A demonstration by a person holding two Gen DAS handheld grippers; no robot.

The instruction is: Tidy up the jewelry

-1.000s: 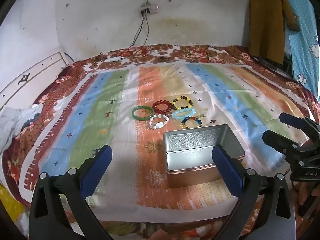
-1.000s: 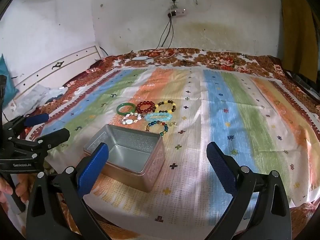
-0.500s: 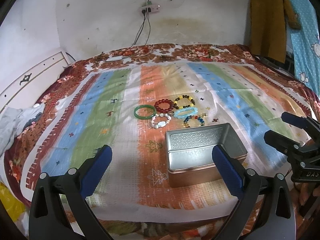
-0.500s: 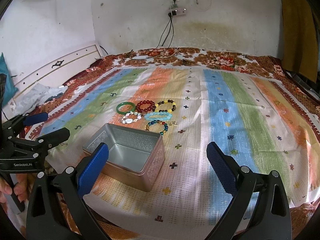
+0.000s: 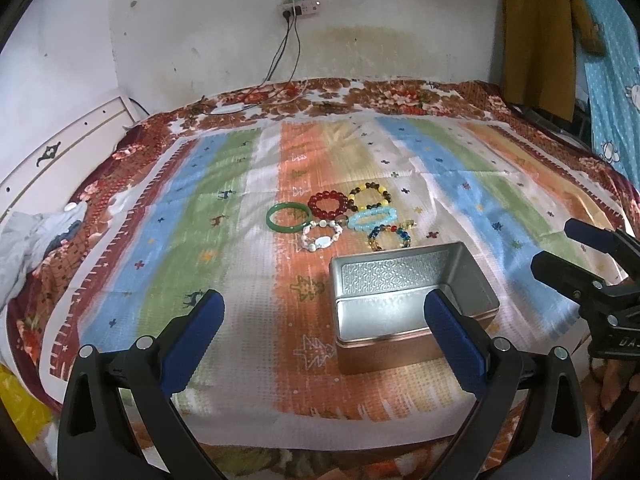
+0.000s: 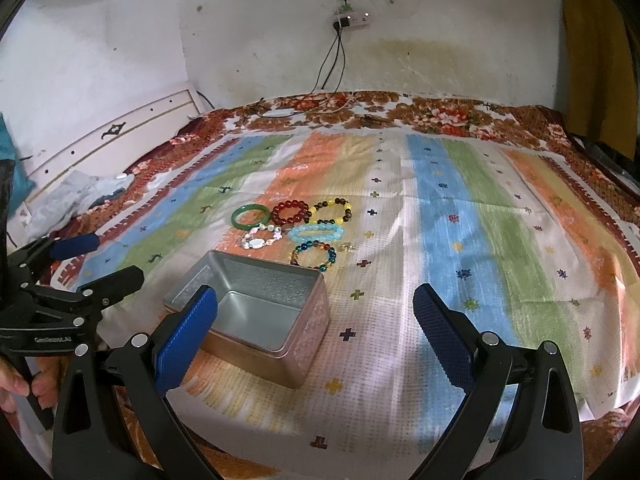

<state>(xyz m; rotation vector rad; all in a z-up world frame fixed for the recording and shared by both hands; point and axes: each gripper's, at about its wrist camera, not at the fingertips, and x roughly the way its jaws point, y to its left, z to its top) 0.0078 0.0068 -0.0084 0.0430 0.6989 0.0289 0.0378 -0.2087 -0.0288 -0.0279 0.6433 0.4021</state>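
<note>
An open, empty metal tin (image 5: 412,280) (image 6: 256,280) stands on the striped cloth. Just beyond it lie several bracelets: a green bangle (image 5: 289,217) (image 6: 251,216), a red bead one (image 5: 328,204) (image 6: 290,211), a yellow and brown one (image 5: 370,195) (image 6: 332,211), a pale blue one (image 5: 373,217) (image 6: 317,233), a white stone one (image 5: 321,236) (image 6: 260,239) and a multicoloured one (image 5: 390,236) (image 6: 314,254). My left gripper (image 5: 324,330) is open, near the tin's front. My right gripper (image 6: 316,328) is open too, right of the tin.
The striped cloth (image 5: 224,240) covers a floral bedspread (image 6: 440,114). A white headboard (image 5: 60,152) and crumpled clothes (image 5: 24,240) lie at the left. A power strip with cables (image 5: 298,10) hangs on the back wall. Garments (image 5: 536,32) hang at the right.
Both views have shifted slightly, so the tin and bracelets sit a little lower and nearer. Nothing has been picked up, and both grippers stay open.
</note>
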